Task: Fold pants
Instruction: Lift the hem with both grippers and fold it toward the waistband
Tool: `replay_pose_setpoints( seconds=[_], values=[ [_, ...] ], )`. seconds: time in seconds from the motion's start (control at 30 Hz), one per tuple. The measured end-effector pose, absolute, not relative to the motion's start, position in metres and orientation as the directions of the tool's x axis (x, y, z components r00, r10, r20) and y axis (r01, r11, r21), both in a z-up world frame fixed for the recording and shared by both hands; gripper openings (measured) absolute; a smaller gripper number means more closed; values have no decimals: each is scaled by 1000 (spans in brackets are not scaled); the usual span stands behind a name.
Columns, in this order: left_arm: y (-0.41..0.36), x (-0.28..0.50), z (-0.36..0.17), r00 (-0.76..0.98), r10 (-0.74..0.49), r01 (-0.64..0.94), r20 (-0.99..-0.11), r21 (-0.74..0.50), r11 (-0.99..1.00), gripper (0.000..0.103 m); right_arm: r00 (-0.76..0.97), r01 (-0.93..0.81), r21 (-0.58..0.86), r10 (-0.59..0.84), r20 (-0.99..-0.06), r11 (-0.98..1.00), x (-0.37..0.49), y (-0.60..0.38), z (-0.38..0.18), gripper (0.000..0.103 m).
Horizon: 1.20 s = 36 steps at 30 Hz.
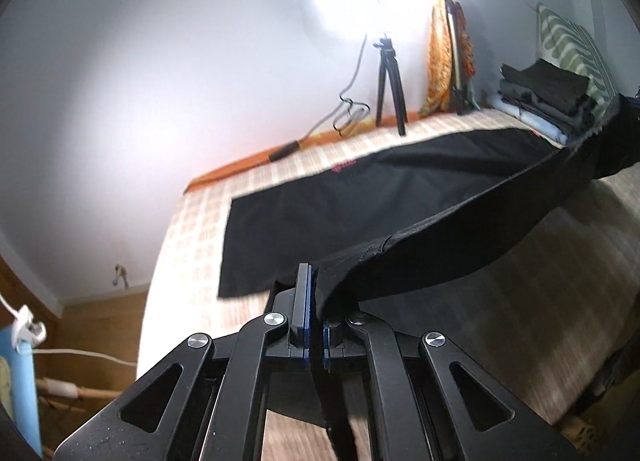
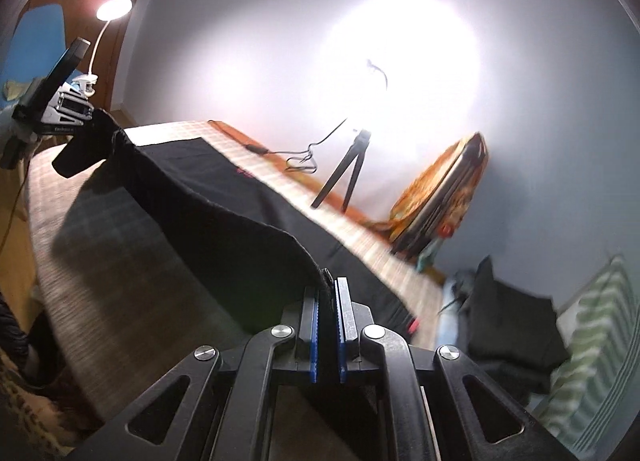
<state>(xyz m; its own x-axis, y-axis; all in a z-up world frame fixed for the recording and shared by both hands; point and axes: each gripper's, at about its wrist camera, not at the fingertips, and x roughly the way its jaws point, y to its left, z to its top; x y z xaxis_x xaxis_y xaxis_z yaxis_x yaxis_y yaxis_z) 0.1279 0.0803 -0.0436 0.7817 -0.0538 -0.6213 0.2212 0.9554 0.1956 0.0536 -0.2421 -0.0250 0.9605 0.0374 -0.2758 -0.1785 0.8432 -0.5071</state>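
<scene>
Black pants (image 1: 400, 189) lie spread on the checked bed cover, their near edge lifted off it. My left gripper (image 1: 316, 301) is shut on one end of that lifted edge, cloth pinched between its blue pads. The edge runs taut up to the right. In the right wrist view my right gripper (image 2: 326, 301) is shut on the other end of the black pants (image 2: 224, 213). The left gripper (image 2: 80, 117) shows there at far left, holding the cloth corner above the bed.
A ring light on a small tripod (image 1: 390, 89) stands at the bed's far edge, its cable (image 1: 344, 113) trailing along it. A stack of folded clothes (image 1: 548, 97) and a green striped pillow (image 2: 592, 345) sit at one end. A desk lamp (image 2: 114, 9) glows beyond the bed.
</scene>
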Motion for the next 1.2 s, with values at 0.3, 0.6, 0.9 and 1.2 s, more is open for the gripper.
replay_pose_setpoints(
  seconds=[0.3,0.6,0.9,1.2],
  values=[
    [73,198,-27,769,-16,238,-639,263,935,2,965,-117,-595,-51,-257,795,140,-241,15,4],
    [69,278,-36,697,27,279,-717,305,911,2,930,-115,-628,-138,-340,770,251,-244,4,3],
    [70,338,-68,639,60,266,-767,293,918,12,886,-143,-636,-188,-423,759,335,-251,-36,3],
    [107,363,-82,614,14,145,-789,130,981,53,842,-154,-619,-226,-490,770,387,-264,-65,4]
  ],
)
